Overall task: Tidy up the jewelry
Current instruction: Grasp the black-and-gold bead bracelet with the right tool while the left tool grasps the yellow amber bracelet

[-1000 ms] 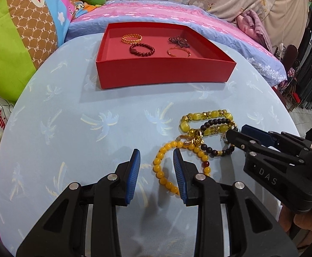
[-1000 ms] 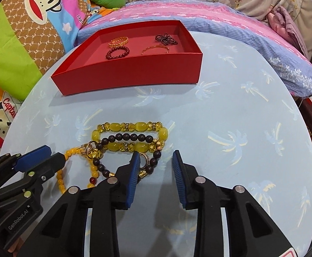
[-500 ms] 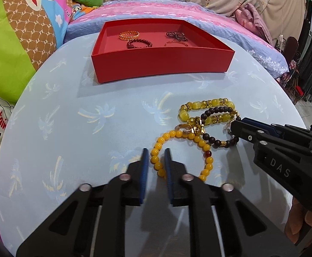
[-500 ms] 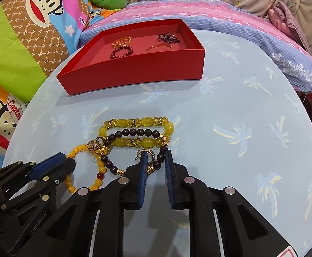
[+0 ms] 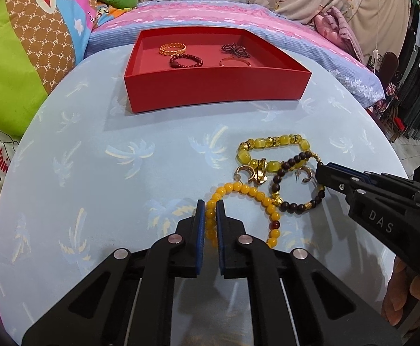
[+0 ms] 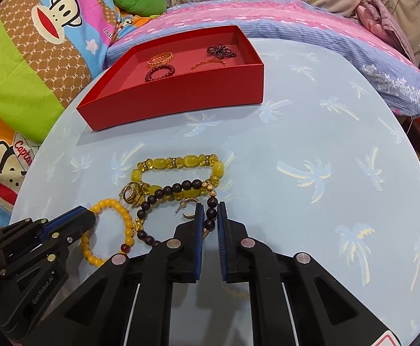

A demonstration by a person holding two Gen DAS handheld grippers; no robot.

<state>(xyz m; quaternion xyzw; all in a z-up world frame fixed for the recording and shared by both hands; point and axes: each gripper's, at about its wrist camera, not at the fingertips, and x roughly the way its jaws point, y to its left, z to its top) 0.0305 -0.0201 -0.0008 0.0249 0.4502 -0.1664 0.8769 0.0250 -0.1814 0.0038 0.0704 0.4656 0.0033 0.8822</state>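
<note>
Round amber bead bracelet (image 5: 247, 201) pinched in left tool (image 5: 210, 210).

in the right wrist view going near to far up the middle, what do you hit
right tongs shut on the dark bead bracelet → yellow stone bracelet → bare blue cloth → red tray near wall → pink and blue pillow
</note>
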